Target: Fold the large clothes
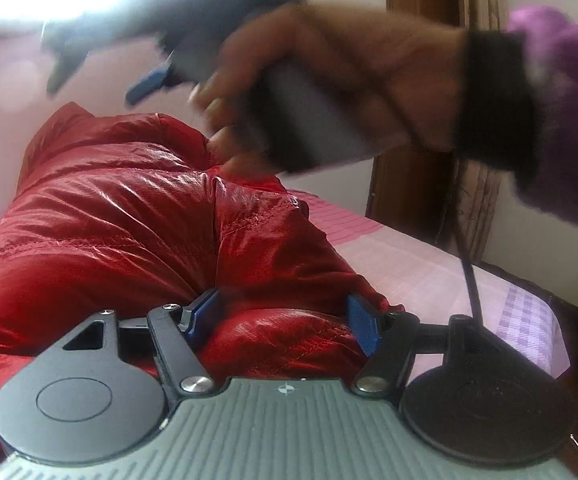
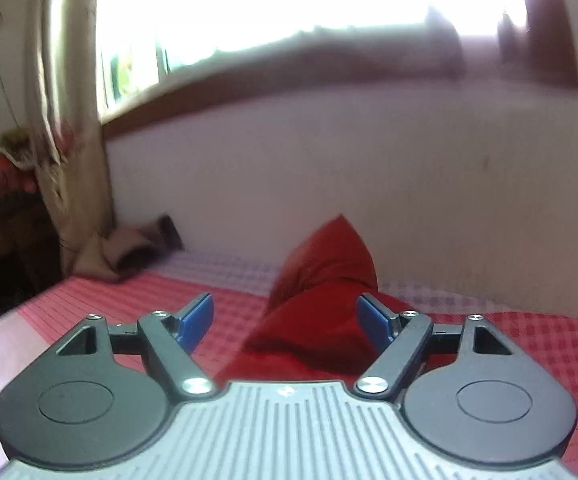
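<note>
A shiny red quilted jacket (image 1: 121,216) lies bunched on the bed (image 1: 429,264), which carries a pink and lilac checked sheet. The left gripper (image 1: 285,316) hovers low over it with its blue fingers (image 1: 205,312) spread apart, the red fabric between them but not pinched. The right gripper (image 2: 287,318) also has its fingers released, a raised corner of the jacket just ahead. The person's right hand (image 1: 329,80) shows blurred above the jacket.
</note>
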`<action>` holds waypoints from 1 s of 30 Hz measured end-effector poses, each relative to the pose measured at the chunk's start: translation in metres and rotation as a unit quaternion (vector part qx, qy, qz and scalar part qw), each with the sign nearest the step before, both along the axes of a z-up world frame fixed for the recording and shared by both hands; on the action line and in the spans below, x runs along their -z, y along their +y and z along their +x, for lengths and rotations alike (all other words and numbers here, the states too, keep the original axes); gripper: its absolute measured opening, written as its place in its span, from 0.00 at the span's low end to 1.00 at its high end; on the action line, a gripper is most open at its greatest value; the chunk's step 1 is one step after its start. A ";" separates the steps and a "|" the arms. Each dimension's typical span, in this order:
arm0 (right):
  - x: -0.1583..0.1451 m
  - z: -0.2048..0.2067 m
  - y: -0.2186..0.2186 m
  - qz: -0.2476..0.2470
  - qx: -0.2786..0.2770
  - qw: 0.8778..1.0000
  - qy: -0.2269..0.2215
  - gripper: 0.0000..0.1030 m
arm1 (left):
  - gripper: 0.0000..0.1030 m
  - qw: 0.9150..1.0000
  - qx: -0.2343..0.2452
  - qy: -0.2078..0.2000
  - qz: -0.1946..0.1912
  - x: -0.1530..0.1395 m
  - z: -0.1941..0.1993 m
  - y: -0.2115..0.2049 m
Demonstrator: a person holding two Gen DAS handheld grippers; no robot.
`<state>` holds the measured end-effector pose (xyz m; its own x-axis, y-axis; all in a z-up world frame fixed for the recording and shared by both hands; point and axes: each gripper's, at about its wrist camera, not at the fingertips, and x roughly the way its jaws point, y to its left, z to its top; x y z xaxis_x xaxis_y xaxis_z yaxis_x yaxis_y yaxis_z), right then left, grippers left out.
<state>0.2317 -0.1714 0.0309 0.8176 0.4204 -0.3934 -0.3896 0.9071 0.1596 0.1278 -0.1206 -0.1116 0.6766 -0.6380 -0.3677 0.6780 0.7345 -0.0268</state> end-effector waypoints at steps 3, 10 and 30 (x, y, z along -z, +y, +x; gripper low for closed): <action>0.025 0.013 -0.002 -0.008 0.018 1.000 0.015 0.76 | 0.66 1.000 0.001 -0.002 0.001 0.001 0.000 0.001; 0.057 0.006 -0.031 0.047 0.027 0.999 -0.004 0.76 | 0.67 1.000 0.011 0.004 0.013 -0.001 -0.002 -0.002; 0.111 0.011 -0.066 0.157 0.055 0.986 -0.019 0.76 | 0.68 0.998 0.032 0.013 0.047 -0.017 0.003 -0.016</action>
<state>0.2425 -0.2375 -0.0797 0.8763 0.4254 -0.2261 -0.3033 0.8518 0.4272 0.1310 -0.1365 -0.0943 0.6257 -0.6407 -0.4450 0.7231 0.6904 0.0225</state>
